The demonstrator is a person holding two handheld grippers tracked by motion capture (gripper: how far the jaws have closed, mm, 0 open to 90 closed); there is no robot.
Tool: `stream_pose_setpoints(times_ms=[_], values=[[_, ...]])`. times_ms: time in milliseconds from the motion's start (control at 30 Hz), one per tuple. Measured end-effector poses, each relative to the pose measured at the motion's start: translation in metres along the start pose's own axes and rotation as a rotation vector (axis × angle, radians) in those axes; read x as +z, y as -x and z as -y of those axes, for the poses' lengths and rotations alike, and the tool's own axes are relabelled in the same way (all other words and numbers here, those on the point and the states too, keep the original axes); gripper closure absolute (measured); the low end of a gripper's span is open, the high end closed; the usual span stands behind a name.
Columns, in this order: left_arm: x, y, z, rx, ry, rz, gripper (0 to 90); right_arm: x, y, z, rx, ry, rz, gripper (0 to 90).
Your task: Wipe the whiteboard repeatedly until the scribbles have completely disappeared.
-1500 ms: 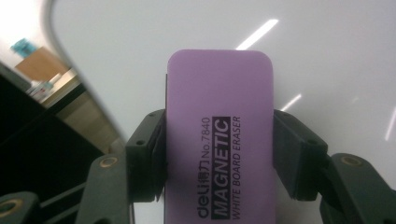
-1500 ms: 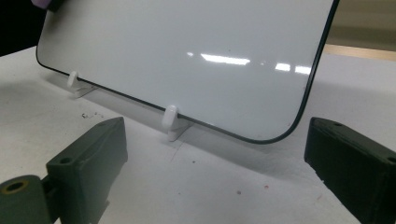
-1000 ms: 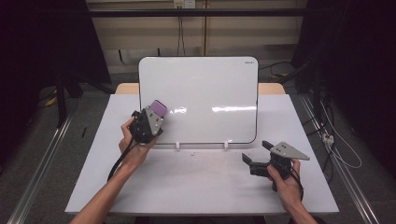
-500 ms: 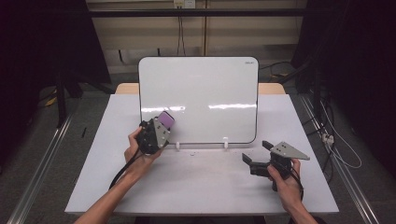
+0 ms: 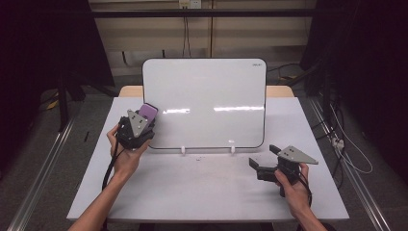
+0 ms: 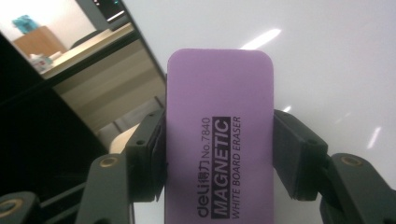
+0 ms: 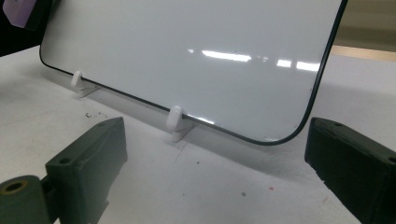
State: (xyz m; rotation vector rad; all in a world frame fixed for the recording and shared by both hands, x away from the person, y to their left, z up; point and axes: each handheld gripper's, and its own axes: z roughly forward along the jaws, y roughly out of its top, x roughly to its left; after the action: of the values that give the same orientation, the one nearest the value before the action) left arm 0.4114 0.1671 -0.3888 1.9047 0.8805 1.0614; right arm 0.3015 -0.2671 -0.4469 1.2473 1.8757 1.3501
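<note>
At the left edge of the white tabletop (image 5: 202,192) I carry my left gripper (image 5: 139,122) raised off the surface, its two black jaws clamped on the long sides of a purple rectangular magnetic whiteboard eraser (image 6: 219,140). I hold it lengthwise so that most of the block sticks out past the jaws: that leaves its wiping face free to meet the board, I judge, without my jaws scraping the surface. In the high view the eraser (image 5: 148,112) sits right at the left edge of the white, black-rimmed, round-cornered whiteboard (image 5: 207,103), about halfway up; whether it touches the surface there I cannot tell.

The whiteboard stands near the far edge of the tabletop, tilted back on two small white plastic feet (image 7: 175,122), which keeps its face turned toward me and lets me work it from the front. Its surface looks clean in all views, with only lamp reflections on it.

Toward the right front corner of the tabletop, my right gripper (image 5: 269,161) rests low in my hand, jaws spread wide with nothing between them. It points at the lower right part of the whiteboard (image 7: 187,56) and stays well clear of it, parked where it does not block the left one's path.
</note>
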Motion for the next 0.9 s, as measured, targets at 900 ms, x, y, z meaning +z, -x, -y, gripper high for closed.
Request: stream_pose_setpoints(times_ms=[900], values=[[-0.018, 0.038, -0.013, -0.04, 0.048, 0.219, 41.3, -0.001, -0.007, 0.0, 0.028, 0.023, -0.042, 8.4]])
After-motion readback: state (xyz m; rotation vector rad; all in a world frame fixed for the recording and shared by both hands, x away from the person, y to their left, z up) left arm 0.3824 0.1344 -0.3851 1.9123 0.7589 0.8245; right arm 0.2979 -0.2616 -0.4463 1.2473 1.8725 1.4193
